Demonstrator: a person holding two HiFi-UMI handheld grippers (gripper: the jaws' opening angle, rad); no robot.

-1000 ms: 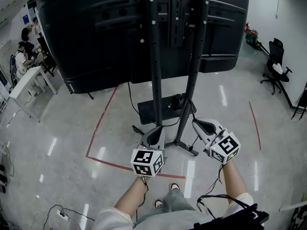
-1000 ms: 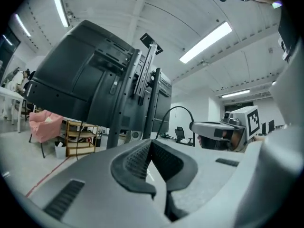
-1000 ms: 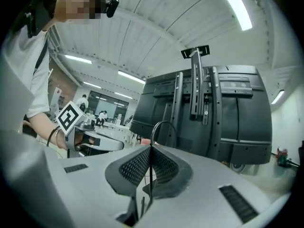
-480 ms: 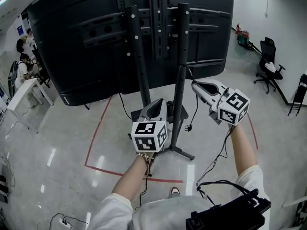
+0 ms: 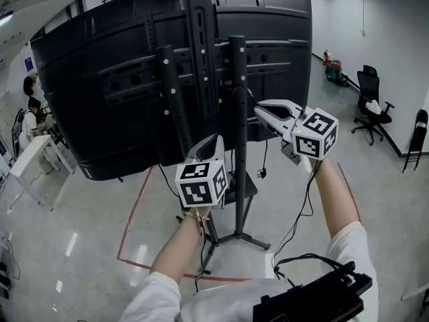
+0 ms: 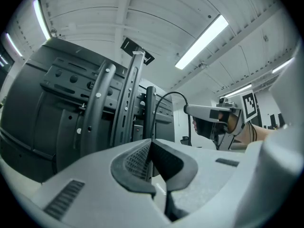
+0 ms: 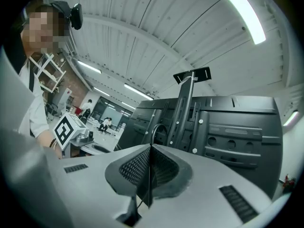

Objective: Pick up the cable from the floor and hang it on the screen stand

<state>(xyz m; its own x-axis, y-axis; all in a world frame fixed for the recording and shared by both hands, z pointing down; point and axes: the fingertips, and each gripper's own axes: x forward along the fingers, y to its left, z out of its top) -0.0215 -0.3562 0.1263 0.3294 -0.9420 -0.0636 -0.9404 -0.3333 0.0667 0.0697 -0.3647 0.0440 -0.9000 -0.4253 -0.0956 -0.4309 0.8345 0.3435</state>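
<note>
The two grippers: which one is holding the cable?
The right gripper: its jaws are shut on the black cable, which hangs down beside the screen stand. The left gripper is shut too, with nothing between its jaws.

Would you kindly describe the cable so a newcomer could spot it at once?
Start at the back of the large black screen. Beside the right upright of its stand, the right hand-held gripper pinches a thin black cable; it alone ends in a free-hanging plug.

Screen stand (image 5: 237, 113) matt black metal; floor (image 5: 87, 233) glossy; cable (image 5: 260, 174) probably rubber-sheathed.
</note>
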